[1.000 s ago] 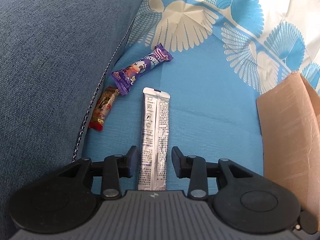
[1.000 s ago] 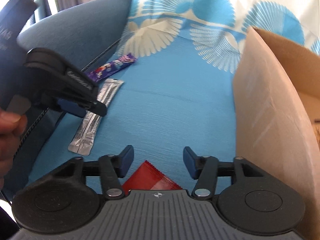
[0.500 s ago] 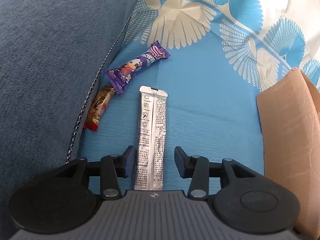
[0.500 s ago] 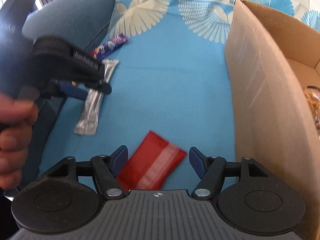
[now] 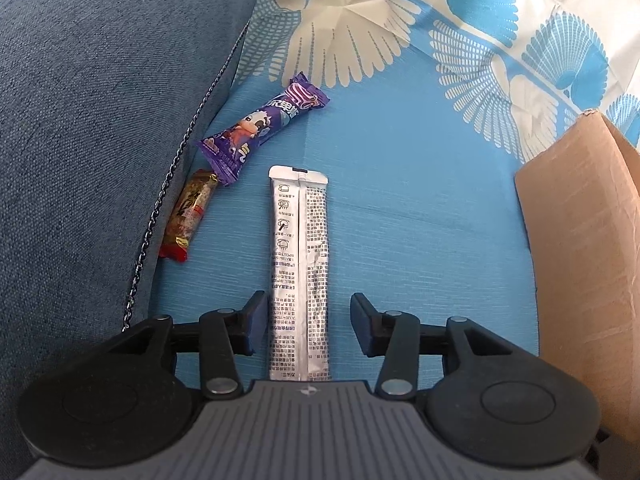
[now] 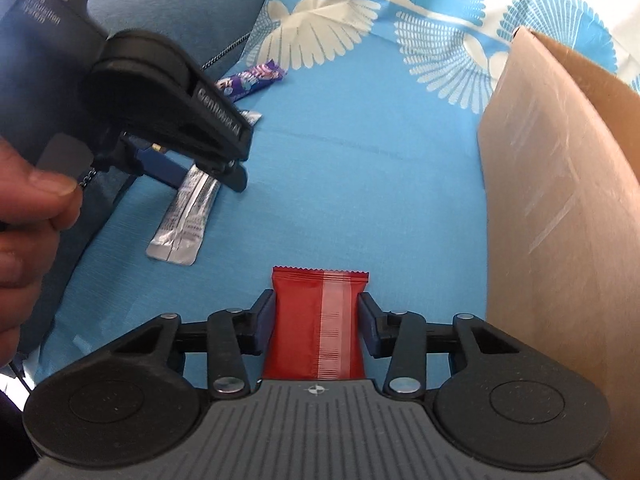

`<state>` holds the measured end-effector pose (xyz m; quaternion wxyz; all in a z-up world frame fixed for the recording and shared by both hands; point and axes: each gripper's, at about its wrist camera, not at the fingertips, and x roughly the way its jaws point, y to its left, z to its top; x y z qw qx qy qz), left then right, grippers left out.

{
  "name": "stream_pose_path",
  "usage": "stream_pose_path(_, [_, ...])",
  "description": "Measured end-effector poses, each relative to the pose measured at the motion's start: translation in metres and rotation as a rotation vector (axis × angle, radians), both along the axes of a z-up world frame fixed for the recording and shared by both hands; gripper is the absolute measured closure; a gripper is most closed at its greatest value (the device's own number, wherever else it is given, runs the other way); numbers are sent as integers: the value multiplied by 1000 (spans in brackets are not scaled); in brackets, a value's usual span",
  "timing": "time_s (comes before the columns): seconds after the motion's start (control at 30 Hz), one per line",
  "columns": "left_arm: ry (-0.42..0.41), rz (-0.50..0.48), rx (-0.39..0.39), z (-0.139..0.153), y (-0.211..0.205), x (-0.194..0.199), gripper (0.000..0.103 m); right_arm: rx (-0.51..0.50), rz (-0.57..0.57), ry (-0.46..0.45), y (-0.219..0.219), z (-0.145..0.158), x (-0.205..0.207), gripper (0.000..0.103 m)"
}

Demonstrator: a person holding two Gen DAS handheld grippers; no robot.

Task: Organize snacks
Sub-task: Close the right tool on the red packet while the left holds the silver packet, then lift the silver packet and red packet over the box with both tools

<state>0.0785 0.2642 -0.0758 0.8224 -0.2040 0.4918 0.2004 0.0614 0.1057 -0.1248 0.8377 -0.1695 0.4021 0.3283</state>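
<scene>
Left gripper [image 5: 307, 322]: jaws spread wide, straddling long silver foil stick sachet [image 5: 299, 264] without contact; gap visible on both sides. Sachet lying flat on blue fan-patterned cloth [image 5: 408, 200], lengthwise between the fingers. Beyond sachet: purple cartoon-printed candy wrapper [image 5: 262, 128], and beside it a small red-and-gold wrapped candy [image 5: 190, 214] against the grey-blue fabric cushion [image 5: 100, 120].

Right gripper [image 6: 318, 326]: jaws narrowed, both blue pads [image 6: 264, 320] pressed against edges of flat red plastic snack packet [image 6: 318, 320]; packet gripped. Brown cardboard box [image 6: 560, 200] close on the right, wall upright. Hand [image 6: 28, 216] visible at left edge, holding left gripper.
</scene>
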Motion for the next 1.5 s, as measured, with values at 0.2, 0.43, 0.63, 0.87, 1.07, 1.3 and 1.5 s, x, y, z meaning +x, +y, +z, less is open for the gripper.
stream_pose_path(0.2, [6, -12, 11, -1, 0, 0, 54, 46, 26, -56, -3, 8, 1, 58])
stream_pose_path(0.43, [24, -44, 64, -2, -3, 2, 71, -35, 18, -16, 2, -3, -1, 49])
stream_pose_path(0.63, [16, -36, 62, -1, -1, 3, 69, -63, 22, -14, 4, -9, -7, 47])
stream_pose_path(0.87, [33, -62, 94, -4, -5, 5, 71, -44, 47, -20, 3, -10, -13, 60])
stream_pose_path(1.07, [-34, -46, 96, 6, -7, 0, 75, 20, 38, -63, -1, 2, -14, 61])
stream_pose_path(1.3, [-127, -26, 96, 24, -10, -10, 75, 120, 21, -171, -17, 34, -18, 61])
stream_pose_path(1.5, [-239, -1, 111, 47, -18, -24, 75, 234, 20, -267, -44, 80, -23, 61])
